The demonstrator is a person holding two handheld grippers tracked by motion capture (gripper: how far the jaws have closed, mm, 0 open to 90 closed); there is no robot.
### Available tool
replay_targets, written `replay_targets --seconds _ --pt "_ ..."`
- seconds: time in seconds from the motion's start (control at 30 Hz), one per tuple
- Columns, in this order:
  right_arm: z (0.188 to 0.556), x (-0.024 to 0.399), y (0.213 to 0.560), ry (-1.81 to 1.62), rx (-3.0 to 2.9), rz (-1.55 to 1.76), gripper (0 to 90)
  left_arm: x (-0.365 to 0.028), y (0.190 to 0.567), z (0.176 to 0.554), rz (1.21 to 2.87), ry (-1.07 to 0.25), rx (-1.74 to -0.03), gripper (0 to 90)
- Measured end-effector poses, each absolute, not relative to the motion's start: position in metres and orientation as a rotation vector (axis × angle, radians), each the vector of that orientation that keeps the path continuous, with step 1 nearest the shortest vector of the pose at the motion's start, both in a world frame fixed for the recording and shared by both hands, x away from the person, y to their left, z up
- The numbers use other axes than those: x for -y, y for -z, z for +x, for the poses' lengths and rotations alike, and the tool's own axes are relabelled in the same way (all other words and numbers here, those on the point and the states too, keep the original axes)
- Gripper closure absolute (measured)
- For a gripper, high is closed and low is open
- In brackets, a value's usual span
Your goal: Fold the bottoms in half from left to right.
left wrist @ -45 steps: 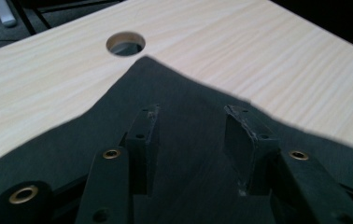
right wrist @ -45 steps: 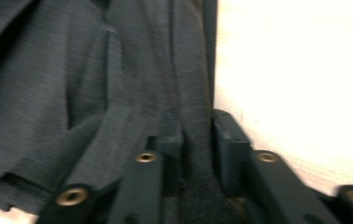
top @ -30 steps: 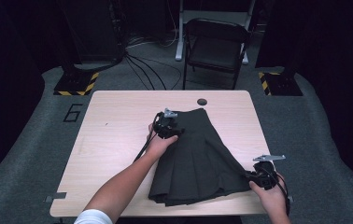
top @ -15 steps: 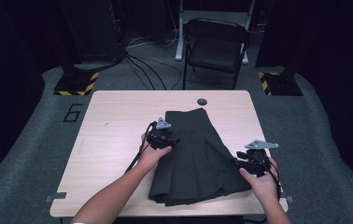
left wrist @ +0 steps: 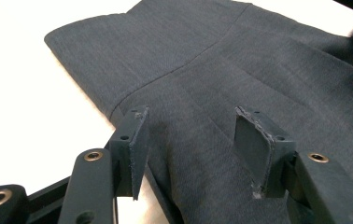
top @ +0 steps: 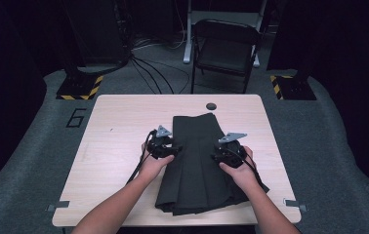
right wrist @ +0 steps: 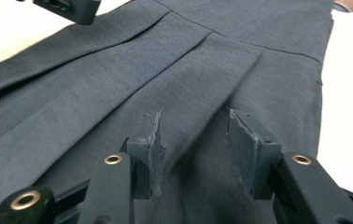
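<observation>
A dark pleated skirt [top: 194, 165] lies flat on the light wooden table [top: 119, 122], waistband at the far end. My left gripper [top: 172, 150] sits at the skirt's left edge below the waistband. In the left gripper view its jaws [left wrist: 191, 128] stand open over the skirt [left wrist: 221, 60]; they have just been opening, with nothing pinched. My right gripper [top: 217, 153] rests over the skirt's right side. Its jaws [right wrist: 193, 130] stand apart above the pleats [right wrist: 165, 60], have just been opening, and hold nothing. The left gripper [right wrist: 67, 8] shows at that view's top left.
A small dark round hole [top: 211, 106] marks the table's far edge beyond the waistband. A black folding chair [top: 226, 51] stands behind the table, with cables [top: 148, 73] and striped stand bases [top: 80, 87] on the grey floor. Bare tabletop lies left of the skirt.
My right gripper has left the hem's right corner and moved up and left onto the skirt's right side. The left gripper slid a little nearer along the skirt's left edge.
</observation>
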State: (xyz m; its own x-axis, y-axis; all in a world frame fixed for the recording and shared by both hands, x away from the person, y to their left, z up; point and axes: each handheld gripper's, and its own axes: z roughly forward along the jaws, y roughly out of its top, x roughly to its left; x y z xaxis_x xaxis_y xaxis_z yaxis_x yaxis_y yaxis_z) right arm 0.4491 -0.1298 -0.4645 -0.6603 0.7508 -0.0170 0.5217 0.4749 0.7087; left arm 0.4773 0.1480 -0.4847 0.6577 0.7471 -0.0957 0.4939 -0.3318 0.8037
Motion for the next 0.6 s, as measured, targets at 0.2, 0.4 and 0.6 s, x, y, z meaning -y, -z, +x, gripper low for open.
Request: replay_targets --seconds 0.2,0.4,0.6 --pt "0.468 0.142 0.48 -0.925 -2.39 1.183 56.7 -0.149 0.49 0.471 2.0 -0.353 -0.975 43.0" --pt "0.474 0.147 0.492 -0.868 -2.403 1.203 57.9 -0.147 0.495 0.465 1.999 -0.325 -0.988 40.8" --pt "0.474 0.151 0.503 -0.906 -2.396 1.232 59.2 -0.141 0.501 0.459 2.022 -0.328 -0.98 38.1"
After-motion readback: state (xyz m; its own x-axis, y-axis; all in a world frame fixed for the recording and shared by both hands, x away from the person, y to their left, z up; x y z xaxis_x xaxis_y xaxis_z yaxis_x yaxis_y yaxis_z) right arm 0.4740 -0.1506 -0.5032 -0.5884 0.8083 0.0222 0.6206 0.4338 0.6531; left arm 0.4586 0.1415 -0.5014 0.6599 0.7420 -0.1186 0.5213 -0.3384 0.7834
